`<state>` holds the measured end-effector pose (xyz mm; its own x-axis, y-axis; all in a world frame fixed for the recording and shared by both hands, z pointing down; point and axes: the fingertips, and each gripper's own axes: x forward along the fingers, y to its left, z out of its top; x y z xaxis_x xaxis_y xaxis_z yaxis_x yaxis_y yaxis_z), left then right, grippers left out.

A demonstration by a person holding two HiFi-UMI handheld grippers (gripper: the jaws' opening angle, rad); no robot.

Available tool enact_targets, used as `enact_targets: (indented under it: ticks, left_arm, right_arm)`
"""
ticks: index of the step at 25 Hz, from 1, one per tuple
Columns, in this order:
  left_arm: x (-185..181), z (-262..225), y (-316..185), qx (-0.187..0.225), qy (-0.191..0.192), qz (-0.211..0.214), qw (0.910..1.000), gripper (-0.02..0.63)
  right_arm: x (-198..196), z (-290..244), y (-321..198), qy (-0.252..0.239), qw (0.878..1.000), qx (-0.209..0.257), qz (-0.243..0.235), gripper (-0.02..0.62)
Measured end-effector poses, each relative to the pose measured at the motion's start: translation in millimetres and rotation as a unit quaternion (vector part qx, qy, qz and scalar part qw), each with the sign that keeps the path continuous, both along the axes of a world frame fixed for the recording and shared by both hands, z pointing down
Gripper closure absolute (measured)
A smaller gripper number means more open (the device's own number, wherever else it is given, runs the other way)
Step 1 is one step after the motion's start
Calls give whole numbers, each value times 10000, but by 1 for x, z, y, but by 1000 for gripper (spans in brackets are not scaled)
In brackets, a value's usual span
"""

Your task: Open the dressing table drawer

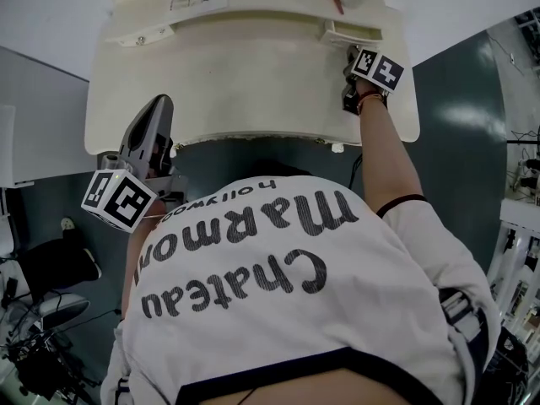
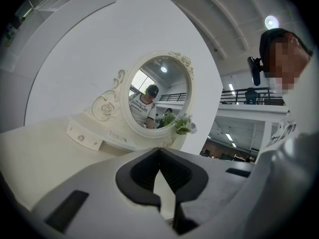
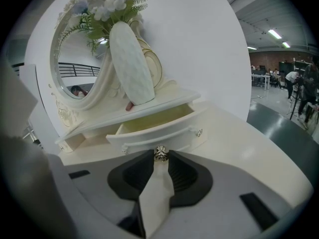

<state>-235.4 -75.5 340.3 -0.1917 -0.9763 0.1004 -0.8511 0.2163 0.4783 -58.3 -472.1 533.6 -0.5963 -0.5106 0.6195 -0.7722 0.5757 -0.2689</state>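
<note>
The cream dressing table has a small right-hand drawer that stands pulled out a little. In the right gripper view the drawer shows its yellowish inside, and its middle metal knob sits pinched between the tips of my right gripper. In the head view my right gripper reaches over the table top to the drawer front. My left gripper hangs at the table's near left edge, its jaws together with nothing in them. From the left gripper I see the oval mirror.
A white quilted vase with flowers stands on the shelf above the drawer, beside the mirror. Another small drawer is at the mirror's left, closed. A person's torso in a printed shirt fills the near side.
</note>
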Motion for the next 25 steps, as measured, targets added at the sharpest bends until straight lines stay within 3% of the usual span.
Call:
enact_targets:
  ticks: [25]
  left_arm:
    - [5,1,15,27,2,37,10000,583]
  right_arm:
    - [14,0,14,-2,10000,19,64,492]
